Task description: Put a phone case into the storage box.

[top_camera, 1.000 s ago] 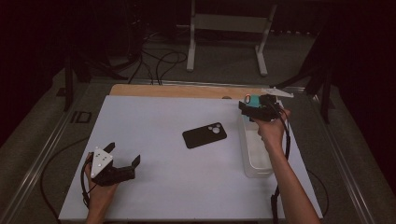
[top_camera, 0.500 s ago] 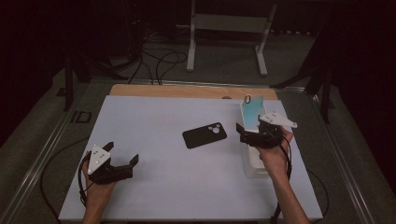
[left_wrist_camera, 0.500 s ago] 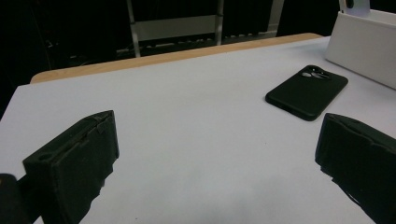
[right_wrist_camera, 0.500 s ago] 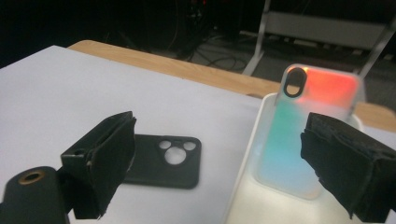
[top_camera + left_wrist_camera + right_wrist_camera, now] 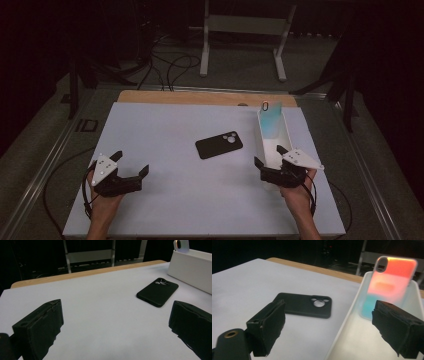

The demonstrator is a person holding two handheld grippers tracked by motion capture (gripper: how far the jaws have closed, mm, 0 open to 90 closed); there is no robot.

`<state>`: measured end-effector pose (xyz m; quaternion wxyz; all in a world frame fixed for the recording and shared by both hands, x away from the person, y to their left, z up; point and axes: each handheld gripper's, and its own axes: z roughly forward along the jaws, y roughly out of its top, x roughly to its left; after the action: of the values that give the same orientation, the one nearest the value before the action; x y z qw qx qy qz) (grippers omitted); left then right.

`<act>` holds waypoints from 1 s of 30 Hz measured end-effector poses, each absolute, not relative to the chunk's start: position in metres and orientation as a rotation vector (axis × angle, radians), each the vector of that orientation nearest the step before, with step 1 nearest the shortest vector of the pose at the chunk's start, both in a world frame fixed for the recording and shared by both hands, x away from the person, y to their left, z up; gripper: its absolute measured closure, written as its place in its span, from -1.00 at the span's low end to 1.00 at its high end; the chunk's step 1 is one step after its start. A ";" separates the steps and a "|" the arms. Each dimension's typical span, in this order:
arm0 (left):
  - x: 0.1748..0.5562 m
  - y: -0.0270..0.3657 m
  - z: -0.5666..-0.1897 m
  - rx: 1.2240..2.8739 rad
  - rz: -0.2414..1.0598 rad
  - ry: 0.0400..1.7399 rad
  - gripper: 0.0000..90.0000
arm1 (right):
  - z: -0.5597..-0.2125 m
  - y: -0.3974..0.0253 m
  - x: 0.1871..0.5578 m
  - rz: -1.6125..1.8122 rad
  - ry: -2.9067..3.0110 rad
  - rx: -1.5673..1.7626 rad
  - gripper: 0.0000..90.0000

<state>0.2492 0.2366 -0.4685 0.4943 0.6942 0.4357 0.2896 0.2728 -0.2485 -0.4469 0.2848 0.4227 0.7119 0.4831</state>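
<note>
We noted the right gripper (image 5: pixel 272 156) low over the near end of the white bin (image 5: pixel 286 131), at the right side of the worktop (image 5: pixel 160 130). Its jaws stood wide apart and held nothing. In the right gripper view one jaw sat over the worktop beside the bin's wall and the other over the bin's inside.

The iridescent phone case (image 5: pixel 271 121) stood in the far end of the bin, leaning against the end wall, well apart from the right gripper. From the high view it read pale teal; in the right gripper view (image 5: pixel 390 282) it showed orange-pink above and teal below, with its camera cutout at the upper corner. Its top edge rose just above the bin's rim, and we saw that tip also in the left gripper view (image 5: pixel 181 245).

The black phone case (image 5: pixel 219 145) lay flat on the worktop near the middle, just left of the bin and not touching it, camera holes turned toward the bin's side. Neither gripper was in contact with it.

The left gripper (image 5: pixel 132 164) rested at the near left of the worktop, held in the person's hand, well apart from both cases. Its jaws were also spread wide and empty; the left gripper view looked between them across bare worktop toward the black phone case (image 5: pixel 157 291) and the bin's wall (image 5: pixel 190 270).
</note>
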 end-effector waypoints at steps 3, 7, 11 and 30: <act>0.248 0.237 -0.467 1.679 0.703 1.050 -0.99 | -0.453 -0.252 0.265 1.316 1.896 1.104 -0.76; 0.248 0.238 -0.464 1.673 0.702 1.041 -0.99 | -0.457 -0.255 0.261 1.324 1.892 1.092 -0.77; 0.250 0.238 -0.460 1.684 0.708 1.024 -0.99 | -0.458 -0.257 0.260 1.341 1.884 1.094 -0.78; 0.294 0.207 -0.439 1.763 0.646 0.932 -0.99 | -0.459 -0.267 0.260 1.363 1.840 1.129 -0.79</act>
<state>0.2939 0.2070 -0.4389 0.4992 0.7288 0.3852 0.2669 0.2603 -0.2667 -0.4589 0.2899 0.4231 0.6897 0.5111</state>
